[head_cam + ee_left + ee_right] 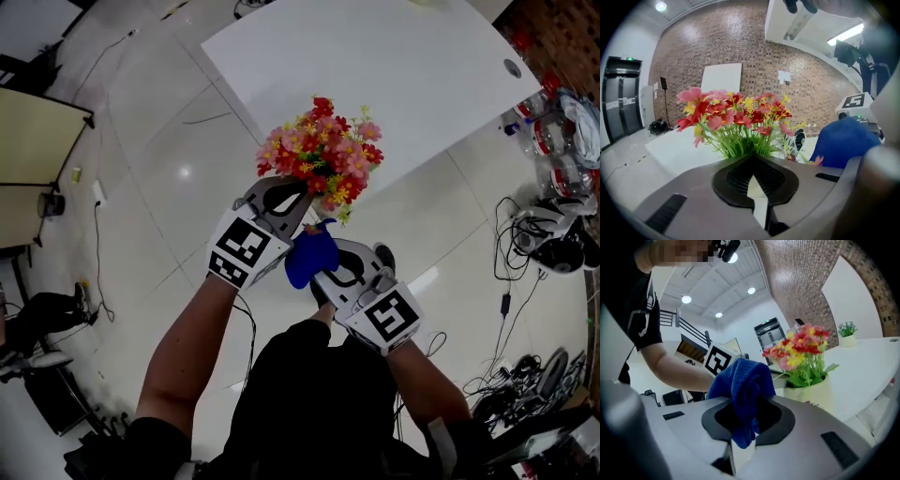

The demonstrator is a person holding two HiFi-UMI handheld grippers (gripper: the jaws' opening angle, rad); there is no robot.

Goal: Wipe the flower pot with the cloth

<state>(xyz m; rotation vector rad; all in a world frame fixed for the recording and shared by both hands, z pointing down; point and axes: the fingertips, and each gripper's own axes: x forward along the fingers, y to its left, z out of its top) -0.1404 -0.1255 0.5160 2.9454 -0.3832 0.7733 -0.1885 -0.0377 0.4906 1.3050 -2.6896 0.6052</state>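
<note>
A bunch of red, pink and yellow artificial flowers (322, 150) stands in a cream flower pot (809, 392), held up in the air over the floor. My left gripper (292, 195) is shut on the pot, whose cream rim (754, 185) shows as a wedge between the jaws, under the flowers (736, 117). In the head view the blooms and the gripper hide the pot. My right gripper (328, 272) is shut on a bunched blue cloth (311, 255), just below and right of the flowers. The cloth (743, 385) sticks up from the right gripper (743, 430), a little short of the pot.
A large white table (375, 66) lies beyond the flowers, with a small potted plant (847, 333) on it. Cables and equipment (553, 234) crowd the floor at the right. Dark gear (42, 319) sits at the left on the pale tiled floor.
</note>
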